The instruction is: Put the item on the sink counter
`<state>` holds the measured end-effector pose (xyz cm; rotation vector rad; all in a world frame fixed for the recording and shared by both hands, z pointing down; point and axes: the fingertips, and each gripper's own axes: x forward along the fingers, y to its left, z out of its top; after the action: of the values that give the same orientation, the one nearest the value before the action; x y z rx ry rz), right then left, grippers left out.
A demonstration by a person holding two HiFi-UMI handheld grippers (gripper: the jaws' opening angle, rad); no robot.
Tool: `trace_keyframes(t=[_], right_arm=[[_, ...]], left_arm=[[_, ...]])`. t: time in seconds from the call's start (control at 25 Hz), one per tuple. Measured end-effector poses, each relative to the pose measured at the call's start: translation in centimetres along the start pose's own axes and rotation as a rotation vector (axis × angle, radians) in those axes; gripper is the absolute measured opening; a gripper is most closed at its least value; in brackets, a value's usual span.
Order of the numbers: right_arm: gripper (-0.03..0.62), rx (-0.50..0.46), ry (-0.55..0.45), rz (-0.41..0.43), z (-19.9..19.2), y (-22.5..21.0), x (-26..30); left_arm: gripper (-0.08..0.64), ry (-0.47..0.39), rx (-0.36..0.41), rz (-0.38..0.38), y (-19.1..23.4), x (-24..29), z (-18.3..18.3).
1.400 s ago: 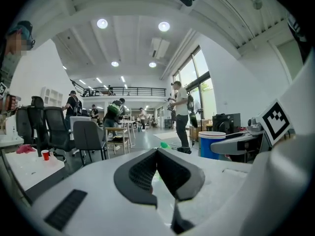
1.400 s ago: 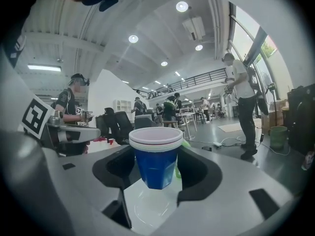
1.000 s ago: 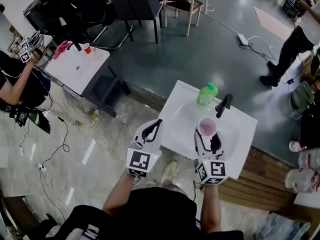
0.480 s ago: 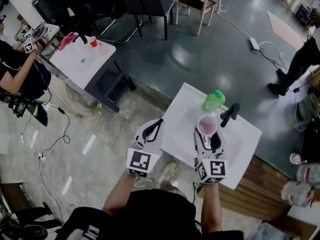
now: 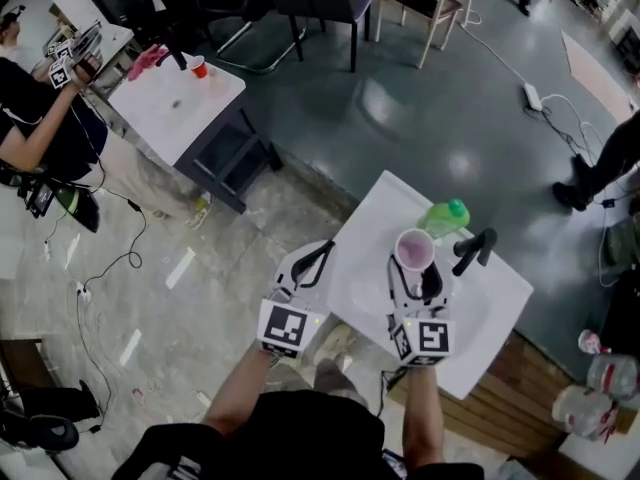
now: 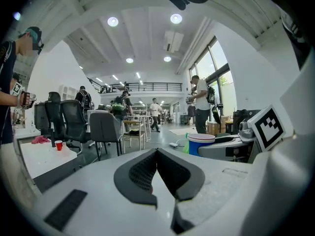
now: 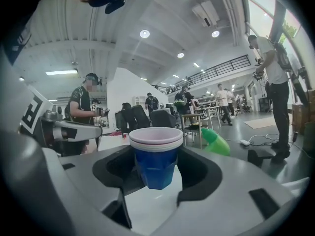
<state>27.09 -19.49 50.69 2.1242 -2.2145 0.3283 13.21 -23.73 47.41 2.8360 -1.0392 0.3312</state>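
The cup is pinched between the jaws of the right gripper, seemingly over the basin. Released here, it could fall in and tip, missing the flat sink counter. It is blue with a pale rim, upright and apparently empty. The left gripper has its jaws pressed together on nothing.

Smooth blue plastic cup above a glossy white sink counter.

The person wore a black top, with white stripes at 7 o'clock in the head view. The left gripper and right gripper had pale grey shells and black pads. Each carried a black-and-white marker cube at its 6 o'clock end.
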Motion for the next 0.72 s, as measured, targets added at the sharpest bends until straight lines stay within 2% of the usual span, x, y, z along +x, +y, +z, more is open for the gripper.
trace_keyframes(t=[0.24, 0.44, 0.6, 0.72], right_arm=[[0.272, -0.025, -0.011, 0.065, -1.3, 1.0, 2.6], [0.272, -0.019, 0.001, 0.101, -2.6, 2.0, 4.6], [0.272, -0.019, 0.003, 0.129, -3.6, 2.6, 6.1], [0.272, -0.003, 0.029, 0.137, -4.6, 2.7, 7.1]], left_arm=[[0.003, 0.018, -0.008, 0.034, 1.3, 0.5, -1.7], [0.003, 0.001, 0.007, 0.061, 2.9, 0.6, -1.9], [0.003, 0.046, -0.035, 0.079, 3.8, 0.8, -3.4], [0.003, 0.051, -0.032, 0.091, 4.6, 1.1, -3.7]])
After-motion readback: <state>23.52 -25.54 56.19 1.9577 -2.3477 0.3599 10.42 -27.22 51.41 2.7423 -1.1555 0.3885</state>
